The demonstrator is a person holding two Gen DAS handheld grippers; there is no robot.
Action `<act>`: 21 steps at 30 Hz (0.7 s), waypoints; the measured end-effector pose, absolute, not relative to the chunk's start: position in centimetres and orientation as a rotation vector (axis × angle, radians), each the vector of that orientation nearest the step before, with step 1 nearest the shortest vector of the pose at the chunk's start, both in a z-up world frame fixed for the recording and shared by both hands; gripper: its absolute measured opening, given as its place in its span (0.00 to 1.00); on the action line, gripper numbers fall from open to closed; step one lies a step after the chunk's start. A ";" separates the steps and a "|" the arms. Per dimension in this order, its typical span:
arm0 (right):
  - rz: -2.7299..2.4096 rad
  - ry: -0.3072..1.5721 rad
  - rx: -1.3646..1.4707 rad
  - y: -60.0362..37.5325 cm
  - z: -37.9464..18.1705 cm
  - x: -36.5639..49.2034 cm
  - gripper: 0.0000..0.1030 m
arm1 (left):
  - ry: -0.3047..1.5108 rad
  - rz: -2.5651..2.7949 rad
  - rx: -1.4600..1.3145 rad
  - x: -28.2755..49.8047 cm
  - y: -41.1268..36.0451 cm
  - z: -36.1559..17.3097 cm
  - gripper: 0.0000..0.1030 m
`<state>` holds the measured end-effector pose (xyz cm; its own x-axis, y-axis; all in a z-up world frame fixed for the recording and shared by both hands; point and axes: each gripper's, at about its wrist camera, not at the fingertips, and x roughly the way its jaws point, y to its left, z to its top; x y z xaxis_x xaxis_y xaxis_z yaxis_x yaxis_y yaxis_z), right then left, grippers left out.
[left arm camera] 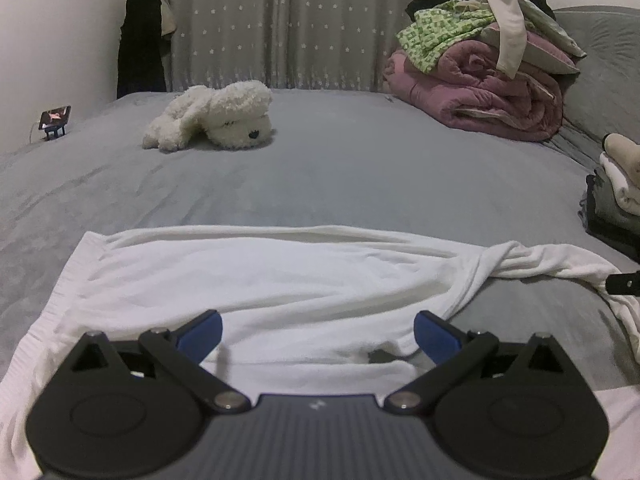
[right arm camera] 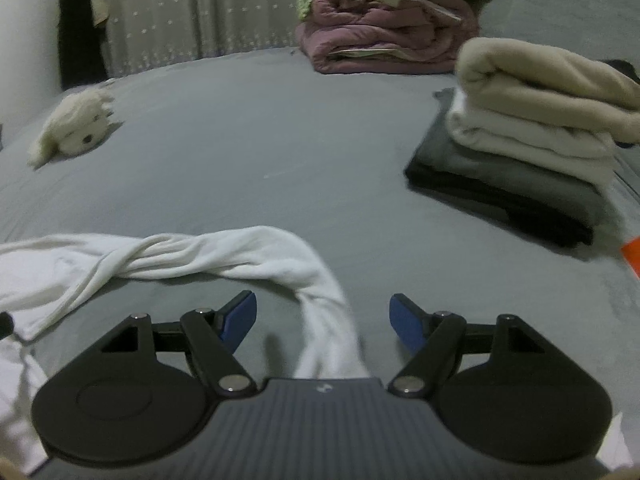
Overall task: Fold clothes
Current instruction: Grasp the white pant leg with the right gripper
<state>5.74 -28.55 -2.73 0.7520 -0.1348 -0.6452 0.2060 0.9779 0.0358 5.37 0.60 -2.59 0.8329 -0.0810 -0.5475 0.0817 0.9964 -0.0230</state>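
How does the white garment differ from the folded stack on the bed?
The white garment lies spread out with one sleeve twisted; the folded stack is neat and layered. The garment is a single white piece; the stack holds beige, white, grey and black pieces. Both rest on the grey bed.

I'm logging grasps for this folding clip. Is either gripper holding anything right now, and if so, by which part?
Nothing is held. The left gripper is open above the white garment; the right gripper is open with the sleeve lying loose between its fingers.

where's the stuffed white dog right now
The stuffed white dog lies on the grey bed, far left in both views, beyond the white garment and left of the pink quilt pile.
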 end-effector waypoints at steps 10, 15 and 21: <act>-0.180 0.736 0.259 -31.8 -3.3 6.0 0.40 | 0.559 -0.077 0.014 5.3 0.7 -2.5 0.99; -0.097 0.725 0.308 -31.4 -3.7 6.3 0.10 | 0.565 -0.083 0.022 5.2 0.5 -2.8 0.99; 0.037 0.702 0.235 -28.7 -2.7 5.5 0.07 | 0.563 -0.078 0.020 5.2 0.6 -2.6 0.99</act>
